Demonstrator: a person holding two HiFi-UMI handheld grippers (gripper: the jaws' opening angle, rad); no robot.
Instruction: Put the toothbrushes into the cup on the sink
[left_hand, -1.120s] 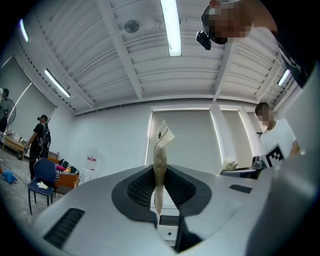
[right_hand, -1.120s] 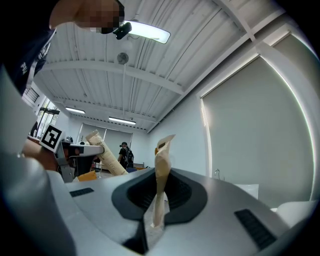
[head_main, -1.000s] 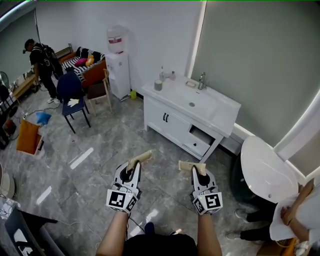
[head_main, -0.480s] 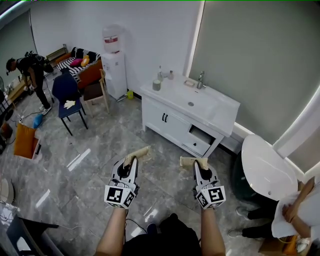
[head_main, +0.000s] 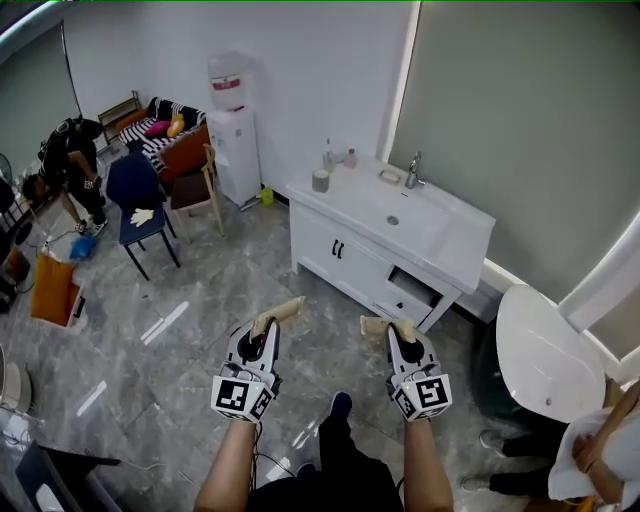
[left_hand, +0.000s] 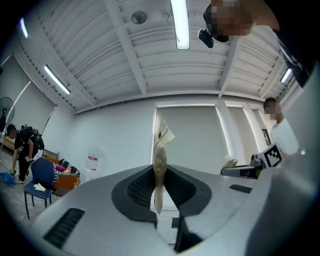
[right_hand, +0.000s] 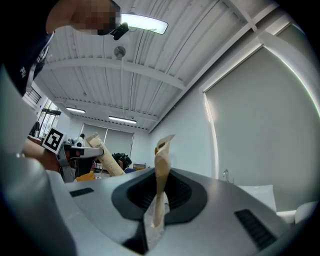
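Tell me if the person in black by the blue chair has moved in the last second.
Yes. The person in black, upright before, now bends forward and sits lower against the blue chair beside them.

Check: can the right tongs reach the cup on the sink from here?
Probably not. The right tongs, shut on a wrapped toothbrush, hang well short of the cup, with floor between them; nothing blocks the way.

We step forward: our dark shoe (head_main: 340, 404) now shows on the floor (head_main: 200, 290) ahead of us, the sink (head_main: 445, 235) drifts slightly right in the head view, and the person in black (head_main: 68, 160) bends lower, closer to the blue chair (head_main: 135, 190).
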